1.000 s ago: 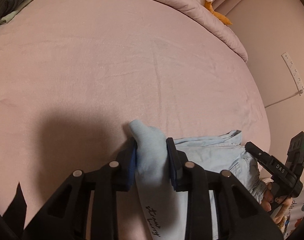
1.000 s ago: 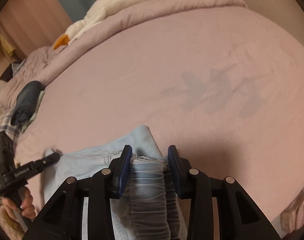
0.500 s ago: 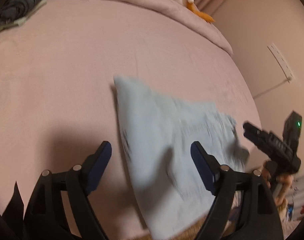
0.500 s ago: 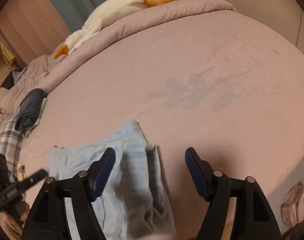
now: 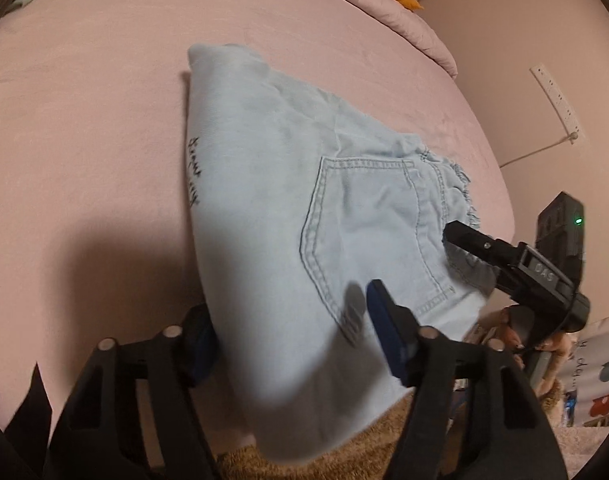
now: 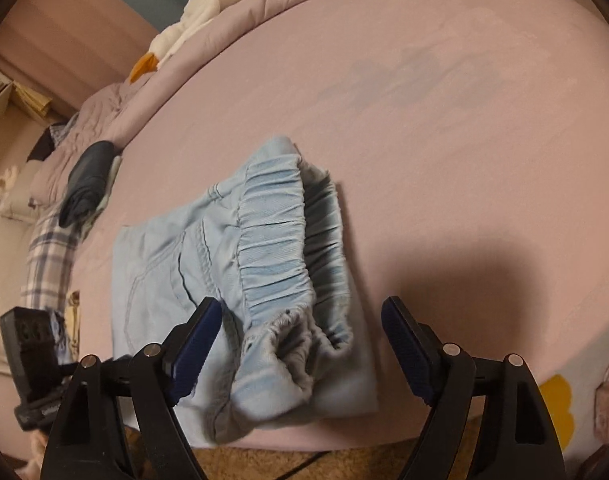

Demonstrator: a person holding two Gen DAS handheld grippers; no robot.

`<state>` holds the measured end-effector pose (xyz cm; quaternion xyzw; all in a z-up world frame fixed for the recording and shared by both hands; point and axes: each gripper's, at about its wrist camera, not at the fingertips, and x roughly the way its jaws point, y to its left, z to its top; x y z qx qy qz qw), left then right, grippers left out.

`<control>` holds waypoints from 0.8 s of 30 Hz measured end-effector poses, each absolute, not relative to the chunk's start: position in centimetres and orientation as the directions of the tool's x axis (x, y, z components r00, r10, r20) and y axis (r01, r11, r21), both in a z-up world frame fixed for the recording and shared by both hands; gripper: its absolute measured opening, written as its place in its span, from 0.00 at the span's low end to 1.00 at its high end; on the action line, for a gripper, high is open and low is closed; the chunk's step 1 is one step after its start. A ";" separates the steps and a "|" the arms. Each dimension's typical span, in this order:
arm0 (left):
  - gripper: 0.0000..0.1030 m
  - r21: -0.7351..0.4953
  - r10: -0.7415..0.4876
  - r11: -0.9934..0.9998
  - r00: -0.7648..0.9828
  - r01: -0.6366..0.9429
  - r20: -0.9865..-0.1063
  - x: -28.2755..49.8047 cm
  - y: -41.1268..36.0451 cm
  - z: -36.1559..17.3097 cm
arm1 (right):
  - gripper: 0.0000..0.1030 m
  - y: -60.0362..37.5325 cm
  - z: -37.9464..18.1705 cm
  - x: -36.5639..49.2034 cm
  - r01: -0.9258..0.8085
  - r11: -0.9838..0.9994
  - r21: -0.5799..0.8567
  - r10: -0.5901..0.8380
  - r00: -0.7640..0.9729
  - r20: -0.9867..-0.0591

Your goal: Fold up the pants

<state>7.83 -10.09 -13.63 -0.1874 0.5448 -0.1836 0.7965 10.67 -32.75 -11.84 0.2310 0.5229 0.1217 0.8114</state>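
Pink bedsheet [image 5: 104, 128] fills both views, with a rolled duvet [image 6: 264, 12] at its far edge and a dark bundle [image 6: 86, 184] out at ten o'clock in the right view. Pale denim pants [image 5: 304, 208] lie folded into a compact stack near the bed's front edge, the back pocket up and the gathered waistband [image 6: 280, 248] on the right side of the stack. The left gripper [image 5: 288, 332] is spread wide and grasps nothing, one pad at the stack's left edge, the other over the cloth. The right gripper [image 6: 300, 344] is likewise released, its pads either side of the waistband's near corner, where a loose loop of fabric stands up at six o'clock. The folding looks essentially done. To finish well, I would press that raised loop flat with a closed tip, square the near edge so no layer hangs over the mattress, then draw both tools straight back without snagging the frayed hem.
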 end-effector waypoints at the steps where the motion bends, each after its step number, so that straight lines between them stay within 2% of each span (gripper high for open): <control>1: 0.53 -0.491 -0.490 0.867 0.341 0.090 -0.802 8.0 -10.3 -13.5 | 0.80 -32.6 -11.8 10.8 0.036 0.861 0.507 0.446 0.424 -0.788; 5: 0.42 -0.481 -0.475 0.873 0.353 0.077 -0.806 8.6 -10.5 -13.8 | 0.77 -32.1 -12.3 11.3 -0.001 0.827 0.562 0.511 0.417 -0.752; 7: 0.31 -0.475 -0.469 0.877 0.357 0.074 -0.808 8.6 -10.5 -13.7 | 0.69 -31.2 -12.1 11.3 -0.012 0.854 0.520 0.475 0.427 -0.769; 9: 0.24 -0.478 -0.470 0.875 0.366 0.074 -0.803 8.3 -10.4 -13.4 | 0.55 -30.5 -11.7 10.9 -0.020 0.871 0.490 0.449 0.437 -0.779; 10: 0.20 -0.479 -0.472 0.874 0.368 0.077 -0.801 8.2 -10.5 -13.1 | 0.51 -30.4 -11.5 10.7 -0.020 0.874 0.485 0.443 0.443 -0.780; 12: 0.18 -0.478 -0.473 0.874 0.374 0.085 -0.798 7.9 -10.5 -12.5 | 0.39 -30.2 -11.0 10.2 -0.015 0.869 0.495 0.447 0.456 -0.770; 17: 0.17 -0.444 -0.454 0.887 0.409 0.125 -0.792 6.5 -9.6 -10.0 | 0.35 -28.2 -8.7 8.5 -0.047 0.891 0.451 0.416 0.481 -0.772; 24: 0.17 -0.380 -0.392 0.916 0.480 0.127 -0.785 4.9 -7.4 -6.7 | 0.34 -26.0 -6.1 7.5 -0.098 0.889 0.448 0.431 0.510 -0.744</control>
